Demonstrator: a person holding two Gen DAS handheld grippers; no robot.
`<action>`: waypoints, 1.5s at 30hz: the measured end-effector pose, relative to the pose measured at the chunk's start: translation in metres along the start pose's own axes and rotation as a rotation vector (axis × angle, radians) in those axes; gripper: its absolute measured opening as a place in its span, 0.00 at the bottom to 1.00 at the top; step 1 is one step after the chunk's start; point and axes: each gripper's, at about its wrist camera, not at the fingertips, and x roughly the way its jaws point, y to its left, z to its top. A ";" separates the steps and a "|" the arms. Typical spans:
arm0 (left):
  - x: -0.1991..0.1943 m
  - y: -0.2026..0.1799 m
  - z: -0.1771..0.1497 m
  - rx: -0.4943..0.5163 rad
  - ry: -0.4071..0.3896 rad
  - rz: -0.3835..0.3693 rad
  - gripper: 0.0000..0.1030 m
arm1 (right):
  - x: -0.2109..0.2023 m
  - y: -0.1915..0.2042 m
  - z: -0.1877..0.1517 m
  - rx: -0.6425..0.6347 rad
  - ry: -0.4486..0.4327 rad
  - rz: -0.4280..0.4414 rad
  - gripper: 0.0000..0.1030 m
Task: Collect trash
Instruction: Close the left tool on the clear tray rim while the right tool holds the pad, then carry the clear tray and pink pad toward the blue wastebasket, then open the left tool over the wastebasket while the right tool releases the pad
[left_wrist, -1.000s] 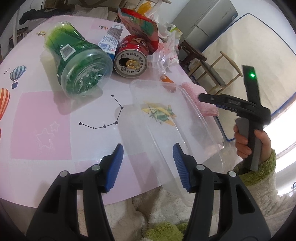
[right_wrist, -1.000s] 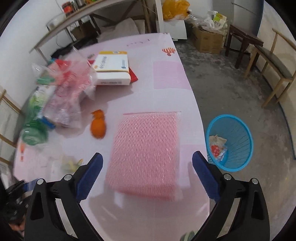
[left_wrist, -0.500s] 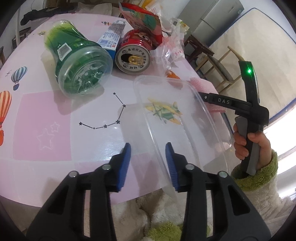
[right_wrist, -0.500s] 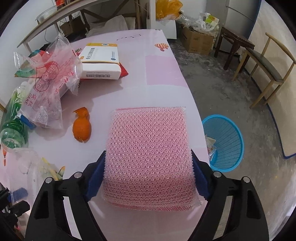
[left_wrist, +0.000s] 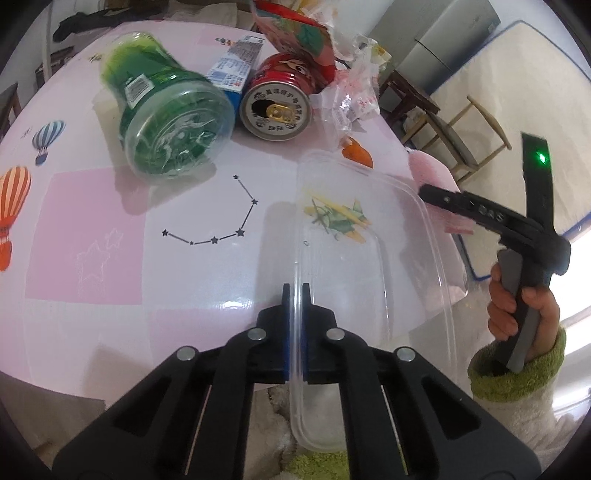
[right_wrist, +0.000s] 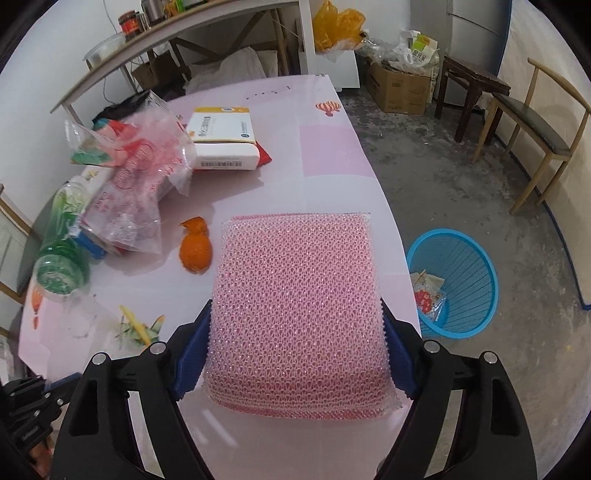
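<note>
A clear plastic container (left_wrist: 406, 258) lies at the near edge of the pink table (left_wrist: 85, 240), partly overhanging it. My left gripper (left_wrist: 293, 291) is shut on its thin left rim. In the right wrist view a pink foam-net pad (right_wrist: 295, 295) sits between the blue pads of my right gripper (right_wrist: 297, 332), which press on both its sides, so this gripper is shut on it. The pad's near edge is lifted off the table. A hand in a green cuff (left_wrist: 517, 306) holds the right gripper's handle at the right of the left wrist view.
A green bottle (left_wrist: 166, 122) and a red can (left_wrist: 277, 110) lie on their sides at the back left. An orange peel (right_wrist: 195, 251), a crumpled plastic bag (right_wrist: 136, 184) and a tissue pack (right_wrist: 221, 140) lie beyond the pad. A blue waste basket (right_wrist: 469, 258) stands on the floor, right of the table.
My left jaws have come together on the clear container's rim. My right jaws have closed onto the pink pad's sides, and its near edge has lifted slightly.
</note>
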 end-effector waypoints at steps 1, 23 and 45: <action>-0.001 0.001 -0.001 -0.011 -0.002 -0.002 0.02 | -0.002 -0.001 -0.001 0.001 -0.002 0.005 0.76; -0.039 -0.142 0.083 0.314 -0.097 -0.120 0.02 | -0.132 -0.163 -0.041 0.443 -0.319 0.059 0.76; 0.370 -0.365 0.148 0.557 0.477 0.153 0.33 | -0.014 -0.337 -0.152 0.903 -0.082 -0.071 0.76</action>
